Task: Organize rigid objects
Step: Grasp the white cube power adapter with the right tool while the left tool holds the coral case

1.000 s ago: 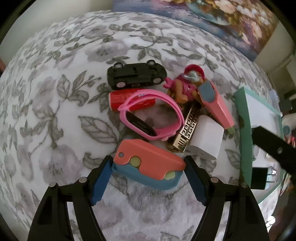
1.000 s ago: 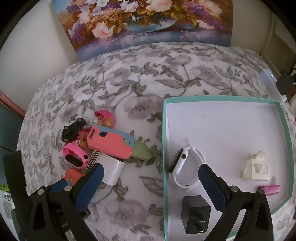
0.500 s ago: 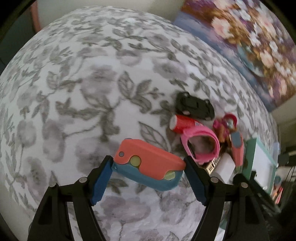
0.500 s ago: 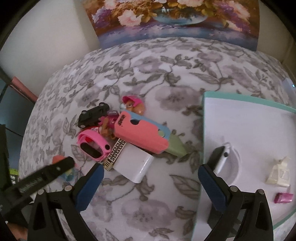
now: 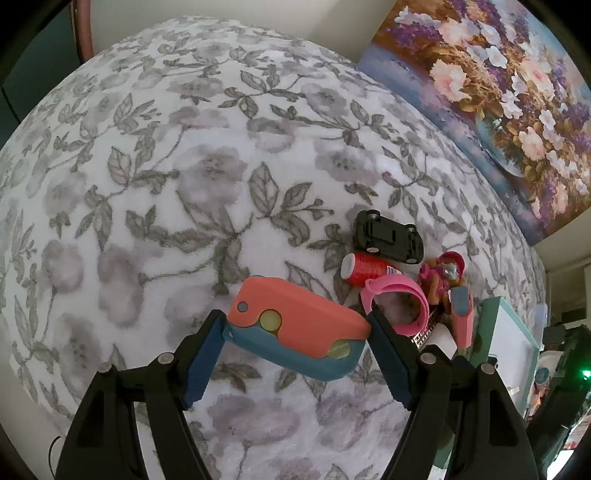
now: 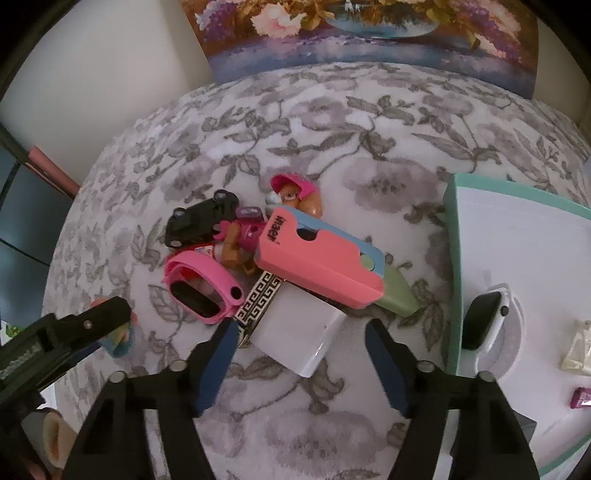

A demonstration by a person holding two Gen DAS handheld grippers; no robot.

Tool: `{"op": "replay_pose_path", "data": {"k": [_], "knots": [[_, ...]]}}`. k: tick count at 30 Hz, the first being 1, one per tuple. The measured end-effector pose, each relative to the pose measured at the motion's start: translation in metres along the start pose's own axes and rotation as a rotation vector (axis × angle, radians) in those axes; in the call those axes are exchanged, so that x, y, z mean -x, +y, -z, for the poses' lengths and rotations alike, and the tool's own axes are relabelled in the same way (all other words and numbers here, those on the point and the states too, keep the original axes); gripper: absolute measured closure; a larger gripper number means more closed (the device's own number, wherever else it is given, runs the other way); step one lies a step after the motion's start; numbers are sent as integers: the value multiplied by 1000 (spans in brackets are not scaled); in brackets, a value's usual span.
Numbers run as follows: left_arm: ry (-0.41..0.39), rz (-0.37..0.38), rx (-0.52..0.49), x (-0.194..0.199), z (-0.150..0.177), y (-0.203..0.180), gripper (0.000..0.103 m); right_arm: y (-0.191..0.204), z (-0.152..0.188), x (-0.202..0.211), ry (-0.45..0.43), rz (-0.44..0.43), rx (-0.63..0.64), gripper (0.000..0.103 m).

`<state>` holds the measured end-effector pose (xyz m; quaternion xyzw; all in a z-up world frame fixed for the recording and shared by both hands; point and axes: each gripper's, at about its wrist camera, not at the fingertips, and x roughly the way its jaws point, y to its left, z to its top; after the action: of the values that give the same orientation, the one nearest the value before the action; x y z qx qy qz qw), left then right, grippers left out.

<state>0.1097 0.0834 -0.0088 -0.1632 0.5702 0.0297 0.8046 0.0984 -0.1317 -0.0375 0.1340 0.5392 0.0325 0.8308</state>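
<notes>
My left gripper (image 5: 295,341) is shut on a coral and blue toy case (image 5: 295,332), held above the floral cloth, left of the pile. The pile holds a black toy car (image 5: 388,236), a red can (image 5: 364,268), a pink watch band (image 5: 399,299) and a pup figure (image 5: 443,277). My right gripper (image 6: 301,349) is open, its fingers either side of a white charger block (image 6: 301,332). Behind it lie a pink and blue case (image 6: 317,258), the pink band (image 6: 201,288), the car (image 6: 201,221) and a patterned lighter (image 6: 258,299).
A teal-rimmed white tray (image 6: 452,258) at the right holds a white smartwatch (image 6: 484,325), a cream piece (image 6: 578,350), a pink bit (image 6: 580,398) and a black adapter (image 6: 524,428). A flower painting (image 6: 369,33) leans at the back. The left gripper's finger (image 6: 74,332) shows at the left.
My left gripper has carried the coral and blue case away from the pile to the left. My right gripper has moved from over the tray to the white charger block.
</notes>
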Motion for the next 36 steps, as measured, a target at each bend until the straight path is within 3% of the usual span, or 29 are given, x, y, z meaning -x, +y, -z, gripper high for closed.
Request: {"op": "replay_pose_path", "data": {"k": [7, 12, 31, 36], "knots": [[3, 7, 6, -1, 0, 0, 25, -4, -1, -8, -4, -11, -36, 36], [6, 14, 12, -2, 1, 1, 25, -8, 1, -6, 13, -18, -37, 46], [35, -7, 11, -14, 2, 0, 25, 5, -3, -22, 1, 74, 26, 47], [28, -10, 8, -13, 2, -1, 25, 19, 0, -28, -14, 142, 104, 48]]}}
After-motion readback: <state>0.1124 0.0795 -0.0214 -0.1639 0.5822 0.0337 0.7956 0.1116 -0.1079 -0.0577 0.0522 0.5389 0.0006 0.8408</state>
